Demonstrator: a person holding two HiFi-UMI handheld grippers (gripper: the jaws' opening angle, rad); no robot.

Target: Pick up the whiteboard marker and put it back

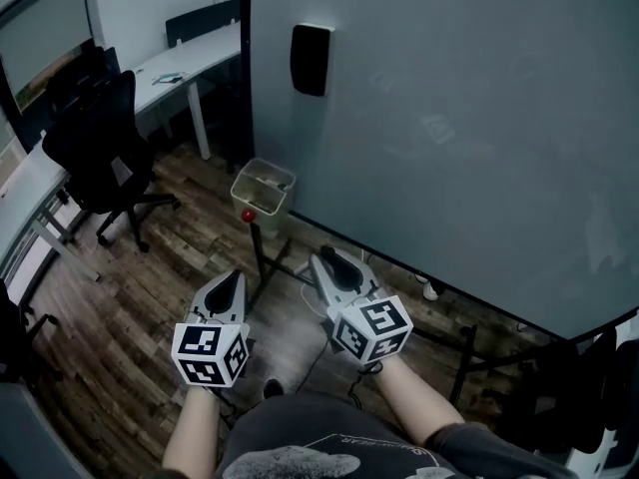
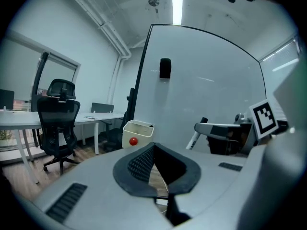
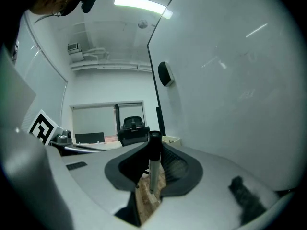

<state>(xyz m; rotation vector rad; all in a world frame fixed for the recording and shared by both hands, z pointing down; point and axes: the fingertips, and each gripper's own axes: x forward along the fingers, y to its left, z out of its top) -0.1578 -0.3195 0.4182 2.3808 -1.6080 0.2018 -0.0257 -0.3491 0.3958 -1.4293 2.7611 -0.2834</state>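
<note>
Black-capped whiteboard marker (image 3: 153, 169): a slim pale barrel with a dark cap, standing upright between the right gripper's jaws, cap towards their tips; seen from the left gripper it slants out of them.
Right gripper (image 1: 323, 258): smooth grey plastic shell with dark ribbed rubber pads, clenched on the marker's barrel.
Left gripper (image 1: 232, 278): same build, beside the right one and apart from it; its pads meet at the tips with nothing between them.
Step in hand: the pick-up looks done and the put-back is not yet done; the marker hangs in the air, clear of any surface.
Glossy pale whiteboard (image 1: 449, 118): ahead of both grippers, on a dark metal stand, with a black rectangular eraser (image 1: 311, 59) stuck high on it.
Pale translucent plastic box (image 1: 263, 186): open-topped, at the board's lower corner, ahead of the left gripper, a small red ball (image 1: 248, 215) at its front.
Next move: probably carrying the marker forward to its resting place, likely that box, though the home spot cannot be told, and lowering it before loosening the jaws; a smooth round barrel could roll or tip if released early.
</note>
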